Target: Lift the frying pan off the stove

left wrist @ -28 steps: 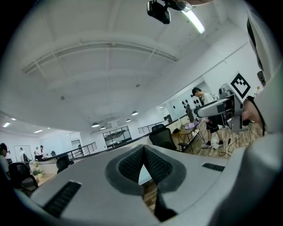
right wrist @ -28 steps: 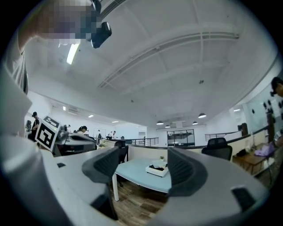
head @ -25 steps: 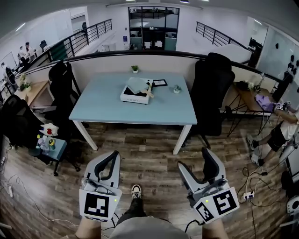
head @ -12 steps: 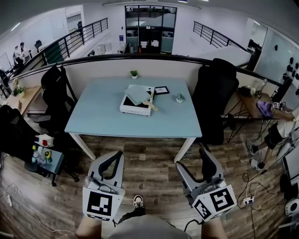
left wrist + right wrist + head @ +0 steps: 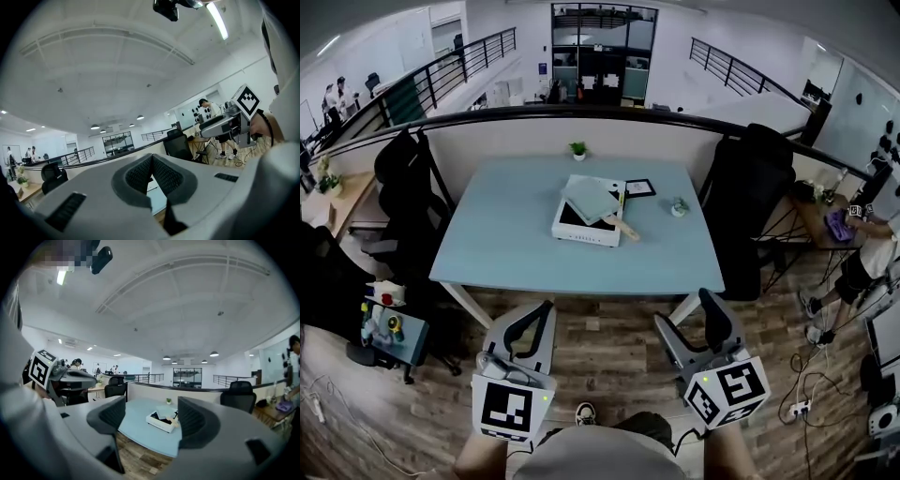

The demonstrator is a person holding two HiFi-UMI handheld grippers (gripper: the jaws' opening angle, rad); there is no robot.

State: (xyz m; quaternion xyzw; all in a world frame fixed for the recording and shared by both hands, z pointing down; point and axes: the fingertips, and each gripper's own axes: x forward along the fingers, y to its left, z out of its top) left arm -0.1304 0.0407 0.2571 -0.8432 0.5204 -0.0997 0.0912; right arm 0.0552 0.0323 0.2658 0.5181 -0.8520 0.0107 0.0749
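A white stove (image 5: 584,225) sits on the light blue table (image 5: 506,244), carrying a pale green frying pan (image 5: 590,198) whose wooden handle (image 5: 625,228) points toward the right front. Both grippers hang low over the wooden floor, short of the table's near edge and far from the pan. My left gripper (image 5: 540,309) has its pads pressed together and holds nothing. My right gripper (image 5: 694,323) is open and empty. Between the jaws in the right gripper view, the stove (image 5: 159,422) and pan (image 5: 165,412) show in the distance.
Black office chairs stand at the table's left (image 5: 398,178) and right (image 5: 755,192). On the table are a small potted plant (image 5: 577,148), a second plant (image 5: 679,206) and a picture frame (image 5: 639,187). A low side table with toys (image 5: 389,323) is at left; a person (image 5: 862,258) sits at right.
The view has moved closer to the table, so the stove and pan look larger and nearer. Both grippers keep the same low pose and jaw state.
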